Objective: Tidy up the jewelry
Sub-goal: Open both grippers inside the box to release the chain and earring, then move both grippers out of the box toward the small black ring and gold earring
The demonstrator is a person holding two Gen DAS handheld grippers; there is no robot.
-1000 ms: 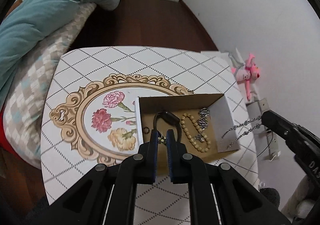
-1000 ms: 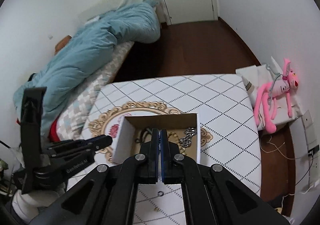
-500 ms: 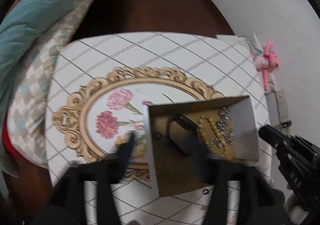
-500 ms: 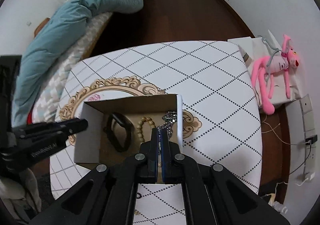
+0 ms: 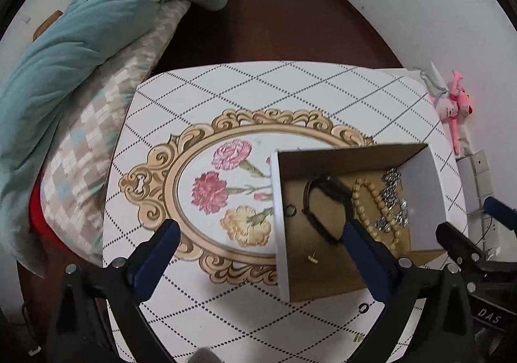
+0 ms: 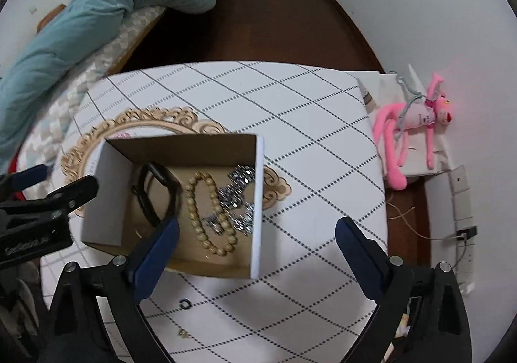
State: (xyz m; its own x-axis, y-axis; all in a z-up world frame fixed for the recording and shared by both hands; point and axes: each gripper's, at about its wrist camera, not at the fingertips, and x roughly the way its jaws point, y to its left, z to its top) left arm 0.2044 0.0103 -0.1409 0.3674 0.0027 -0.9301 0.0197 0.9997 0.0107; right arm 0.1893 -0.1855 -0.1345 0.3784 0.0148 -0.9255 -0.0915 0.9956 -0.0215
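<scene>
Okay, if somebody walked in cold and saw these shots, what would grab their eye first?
Probably the open cardboard box on the checked table, holding a black band, a beige bead bracelet and a silver chain. Then both tongs, left and right, gaping wide and empty. A pink plush toy lies beyond the table's right edge.
</scene>
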